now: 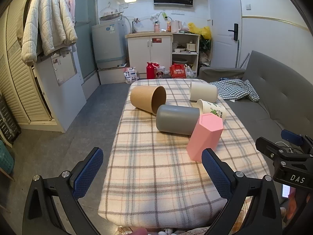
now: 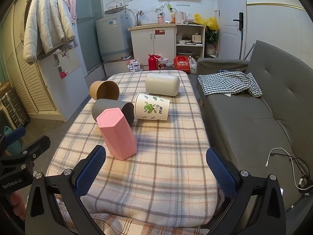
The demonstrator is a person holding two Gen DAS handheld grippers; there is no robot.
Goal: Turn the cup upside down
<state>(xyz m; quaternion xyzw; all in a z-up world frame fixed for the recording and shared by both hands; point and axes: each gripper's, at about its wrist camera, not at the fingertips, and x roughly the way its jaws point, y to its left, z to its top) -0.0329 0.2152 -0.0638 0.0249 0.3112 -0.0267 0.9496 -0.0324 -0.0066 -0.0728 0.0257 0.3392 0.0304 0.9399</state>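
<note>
The pink cup (image 2: 117, 133) stands mouth-down, tilted, just ahead of the right gripper (image 2: 155, 166), toward its left finger. Behind it lies the grey cup (image 2: 125, 107). Both the right and left gripper (image 1: 152, 168) gape wide, empty, over the plaid-covered counter (image 2: 166, 166).

Five cups sit on the plaid-covered table (image 2: 160, 168): one pink hexagonal cup (image 2: 117, 133), one grey cup (image 2: 111, 109), one brown paper cup (image 2: 104, 92), one printed paper cup (image 2: 152, 107) and one cream cup (image 2: 162, 87). Two grippers hover at the near end, the left gripper (image 1: 152, 172) and the right gripper (image 2: 156, 170), each with two blue pads. Beyond are one grey sofa (image 2: 254, 113) with one checked cloth (image 2: 228, 83), and one red flask (image 2: 152, 61) on the floor.
</note>
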